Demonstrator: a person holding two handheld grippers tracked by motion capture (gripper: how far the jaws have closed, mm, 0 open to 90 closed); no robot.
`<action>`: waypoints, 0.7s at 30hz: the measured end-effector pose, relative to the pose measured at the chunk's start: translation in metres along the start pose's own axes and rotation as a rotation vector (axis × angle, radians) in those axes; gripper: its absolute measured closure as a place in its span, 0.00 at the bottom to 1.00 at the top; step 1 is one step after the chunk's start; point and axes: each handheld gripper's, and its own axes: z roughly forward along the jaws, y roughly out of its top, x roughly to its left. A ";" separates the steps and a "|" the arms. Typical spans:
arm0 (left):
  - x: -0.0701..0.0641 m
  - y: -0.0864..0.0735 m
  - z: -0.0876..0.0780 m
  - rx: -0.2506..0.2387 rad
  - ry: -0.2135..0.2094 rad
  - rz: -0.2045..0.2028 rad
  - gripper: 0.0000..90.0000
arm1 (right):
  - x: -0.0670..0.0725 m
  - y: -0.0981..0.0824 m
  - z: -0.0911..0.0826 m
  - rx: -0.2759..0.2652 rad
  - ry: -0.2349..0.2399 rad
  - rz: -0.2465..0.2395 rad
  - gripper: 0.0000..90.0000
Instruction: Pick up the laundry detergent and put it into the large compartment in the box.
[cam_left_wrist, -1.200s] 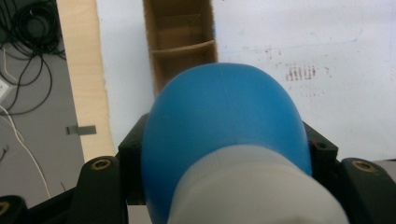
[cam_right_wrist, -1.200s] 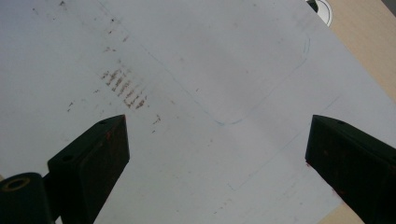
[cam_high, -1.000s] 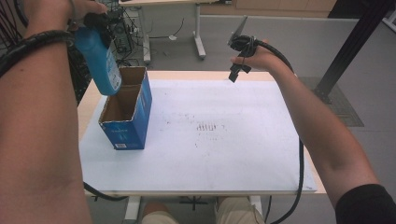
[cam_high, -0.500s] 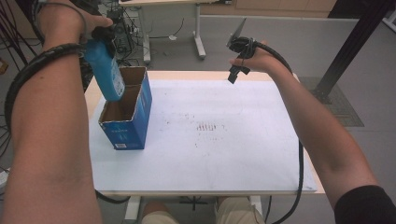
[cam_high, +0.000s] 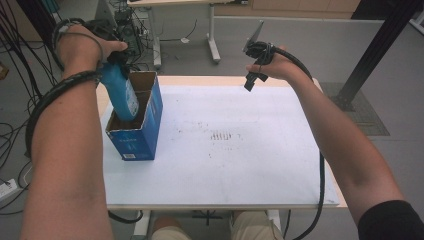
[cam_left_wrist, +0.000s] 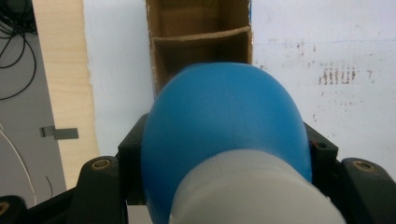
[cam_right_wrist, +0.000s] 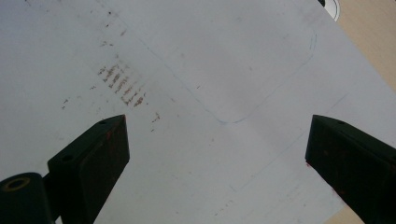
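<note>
Left gripper view puts the white cap nearest, then the smooth blue plastic bottle (cam_left_wrist: 224, 126), clamped at its shoulder by the left hand-held gripper (cam_left_wrist: 224, 186). It looks rigid, light and slick, so I'd judge the hold under the cap sound. Beyond, at twelve o'clock, the open blue cardboard box (cam_left_wrist: 201, 42) has a divider; its compartment is narrow, with thin walls likely to snag. In the high view, the right hand-held gripper (cam_high: 255, 75) hangs spread, empty, at one o'clock over the bare white desk (cam_high: 240, 165).
</note>
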 end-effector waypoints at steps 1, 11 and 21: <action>0.000 0.000 0.005 0.000 0.001 0.002 0.42 | 0.000 0.000 0.000 0.001 -0.001 0.000 0.07; -0.001 -0.001 0.041 0.015 0.006 0.019 0.42 | 0.001 0.000 0.003 0.006 0.001 -0.001 0.07; -0.005 0.000 0.073 0.034 0.032 0.030 0.42 | 0.004 0.002 0.005 0.010 0.002 -0.005 0.07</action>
